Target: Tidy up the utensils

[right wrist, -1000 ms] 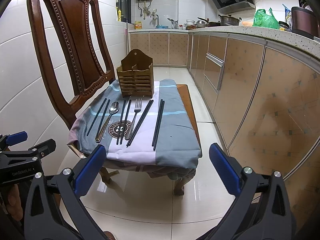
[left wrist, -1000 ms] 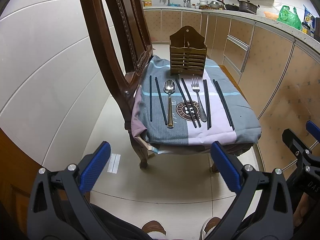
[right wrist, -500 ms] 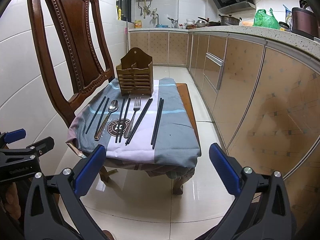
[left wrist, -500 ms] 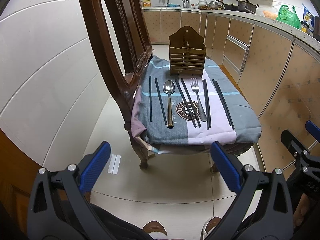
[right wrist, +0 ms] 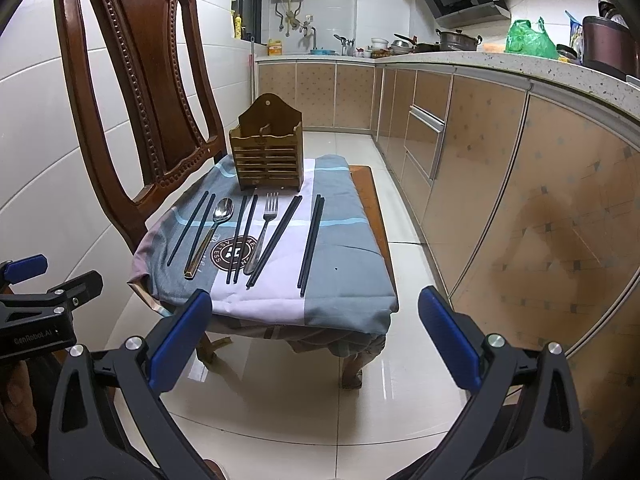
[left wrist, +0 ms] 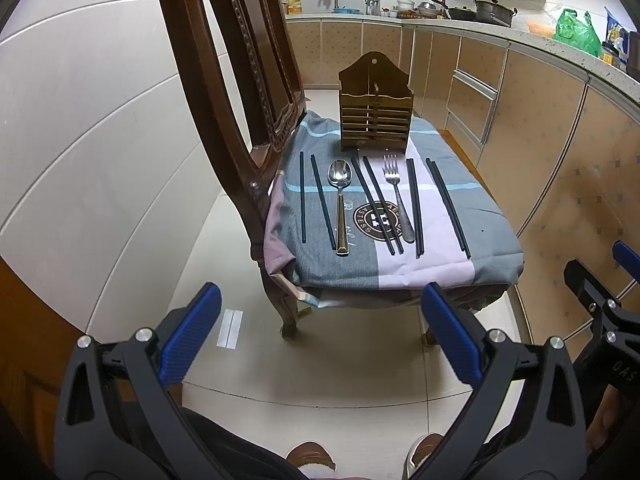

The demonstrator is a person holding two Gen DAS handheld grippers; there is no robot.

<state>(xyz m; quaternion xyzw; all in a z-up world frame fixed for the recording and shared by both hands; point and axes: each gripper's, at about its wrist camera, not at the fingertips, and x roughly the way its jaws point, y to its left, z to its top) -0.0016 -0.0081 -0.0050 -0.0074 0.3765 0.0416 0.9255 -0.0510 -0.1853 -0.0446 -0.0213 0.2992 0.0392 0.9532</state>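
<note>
A wooden utensil holder [left wrist: 375, 106] [right wrist: 267, 155] stands at the back of a cloth-covered chair seat [left wrist: 472, 240] [right wrist: 344, 280]. In front of it lie a spoon [left wrist: 341, 204] [right wrist: 211, 233], a fork [left wrist: 397, 198] [right wrist: 263, 229] and several black chopsticks [left wrist: 447, 204] [right wrist: 311, 238] in a row. My left gripper [left wrist: 320, 336] is open and empty, well short of the chair's front edge. My right gripper [right wrist: 316, 338] is open and empty, also in front of the chair.
The tall carved chair back [left wrist: 232, 64] [right wrist: 136, 80] rises at the left. Kitchen cabinets [left wrist: 520, 120] [right wrist: 480, 168] run along the right under a cluttered counter. A tiled wall [left wrist: 80, 140] is at the left. Glossy floor tiles [right wrist: 320, 392] lie below.
Both grippers have drifted very slightly; the chair and utensils shift a little in view. Nothing was taken hold of or moved.
</note>
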